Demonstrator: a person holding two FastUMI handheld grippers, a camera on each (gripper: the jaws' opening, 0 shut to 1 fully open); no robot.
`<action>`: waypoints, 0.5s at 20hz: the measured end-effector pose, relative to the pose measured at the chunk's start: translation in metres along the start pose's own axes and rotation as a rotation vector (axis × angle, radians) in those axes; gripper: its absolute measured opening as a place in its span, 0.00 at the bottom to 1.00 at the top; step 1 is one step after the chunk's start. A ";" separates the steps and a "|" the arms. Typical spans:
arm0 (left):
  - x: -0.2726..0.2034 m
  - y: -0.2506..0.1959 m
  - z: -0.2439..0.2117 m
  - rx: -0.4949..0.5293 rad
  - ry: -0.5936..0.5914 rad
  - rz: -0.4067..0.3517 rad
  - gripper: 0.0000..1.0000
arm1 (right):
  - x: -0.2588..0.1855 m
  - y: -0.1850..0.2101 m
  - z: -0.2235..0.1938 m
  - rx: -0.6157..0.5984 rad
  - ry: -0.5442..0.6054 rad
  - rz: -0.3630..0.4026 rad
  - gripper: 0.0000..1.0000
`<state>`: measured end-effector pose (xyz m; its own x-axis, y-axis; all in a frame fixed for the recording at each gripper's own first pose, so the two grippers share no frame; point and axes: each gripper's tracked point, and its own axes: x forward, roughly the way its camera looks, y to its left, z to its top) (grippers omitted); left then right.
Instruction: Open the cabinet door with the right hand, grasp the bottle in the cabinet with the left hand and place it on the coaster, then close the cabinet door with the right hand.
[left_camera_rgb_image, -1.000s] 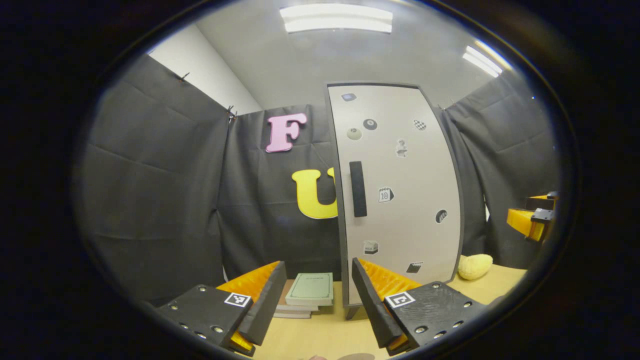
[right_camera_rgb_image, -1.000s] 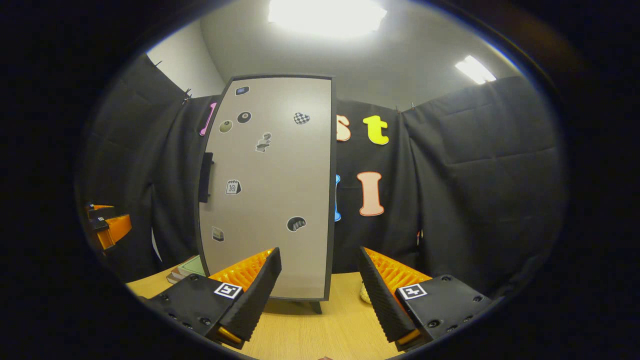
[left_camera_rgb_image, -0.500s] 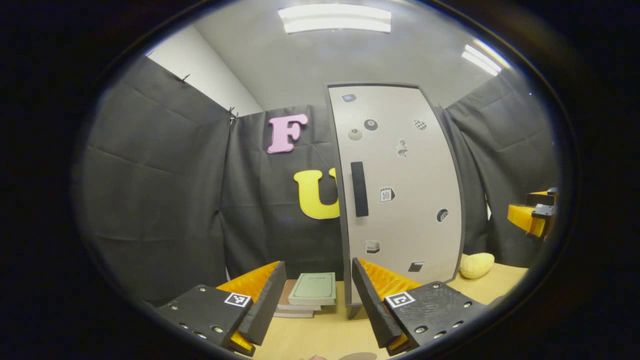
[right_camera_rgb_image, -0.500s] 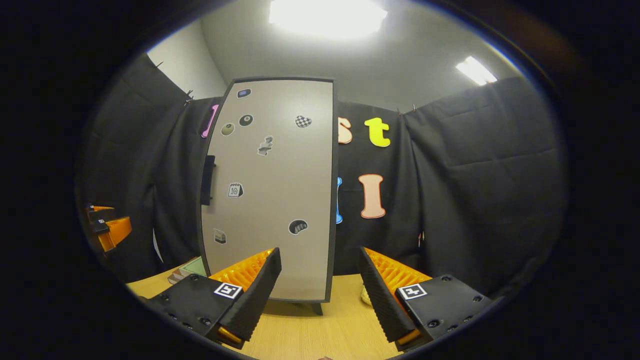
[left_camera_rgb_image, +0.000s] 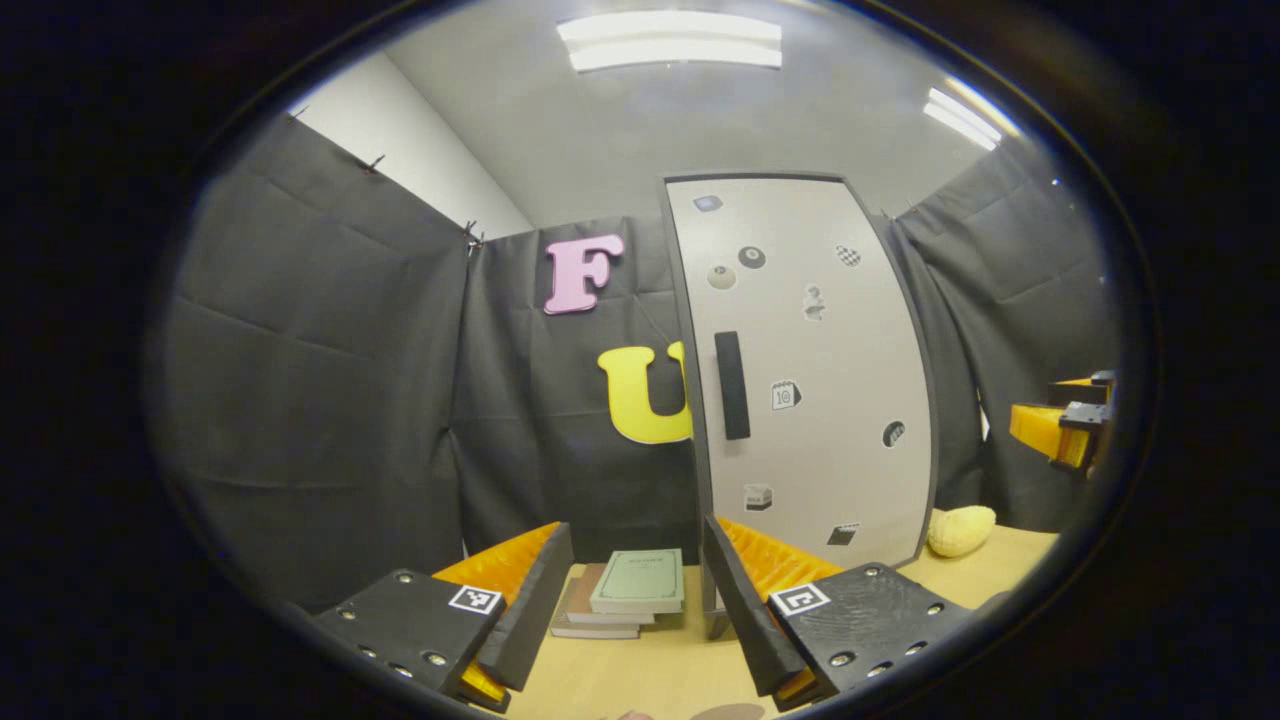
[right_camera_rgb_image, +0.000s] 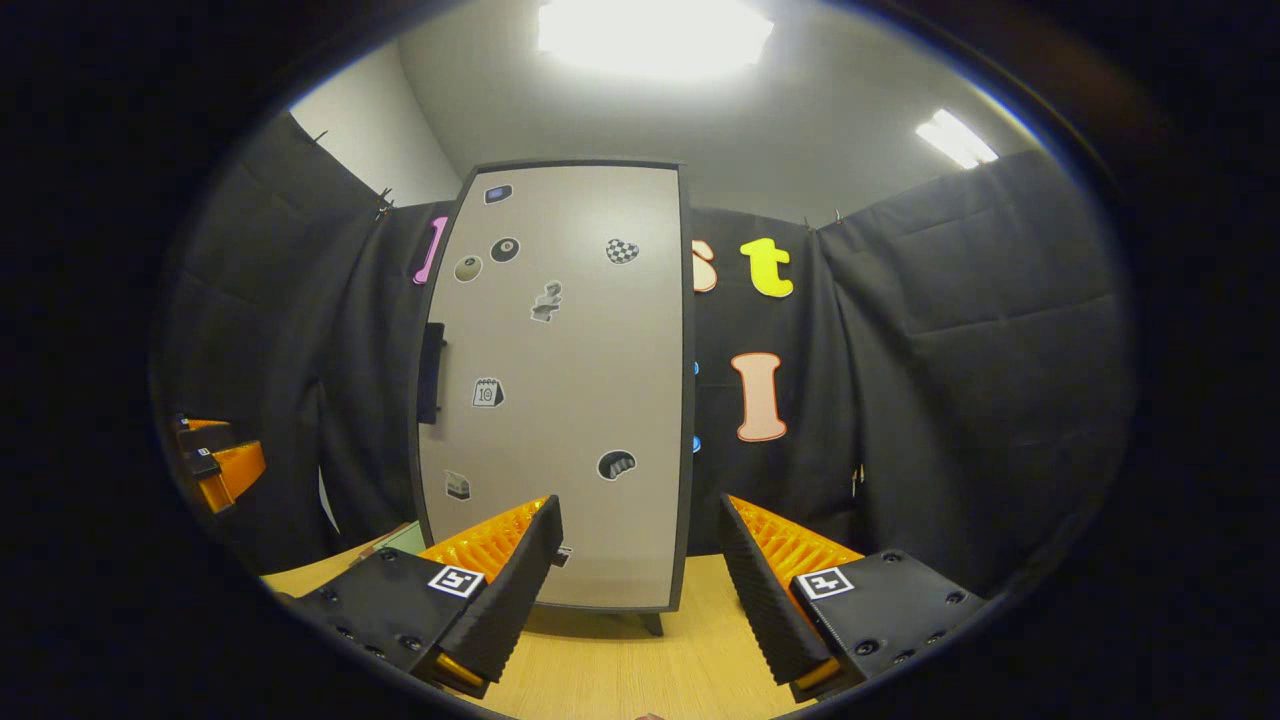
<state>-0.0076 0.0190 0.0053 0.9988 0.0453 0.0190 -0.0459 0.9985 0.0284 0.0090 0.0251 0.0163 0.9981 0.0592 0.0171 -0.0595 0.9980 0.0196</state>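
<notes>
Both views have shifted slightly rightward. The tall grey sticker-covered cabinet door (right_camera_rgb_image: 560, 390) stands closed, ahead of the right gripper (right_camera_rgb_image: 640, 590), well apart. Both the right and left gripper (left_camera_rgb_image: 635, 600) have fingers spread, holding nothing.

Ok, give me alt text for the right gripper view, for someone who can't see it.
A closed grey cabinet door with small stickers and a dark handle at its left edge stands on a wooden table. The open right hand-held gripper hovers before it, holding nothing.
</notes>
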 end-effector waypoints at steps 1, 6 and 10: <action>-0.002 0.004 0.000 0.001 0.001 0.007 0.82 | 0.002 0.005 0.003 0.002 -0.002 0.012 0.97; -0.014 0.041 -0.008 0.015 0.016 0.060 0.80 | 0.023 0.039 0.017 -0.004 -0.010 0.074 0.97; -0.026 0.080 -0.013 0.059 0.014 0.122 0.79 | 0.046 0.076 0.033 0.011 -0.015 0.143 0.98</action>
<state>-0.0374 0.0980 -0.0059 0.9858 0.1674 0.0118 -0.1678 0.9821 0.0850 0.0497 0.1032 0.0512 0.9790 0.2006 0.0358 -0.2016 0.9791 0.0272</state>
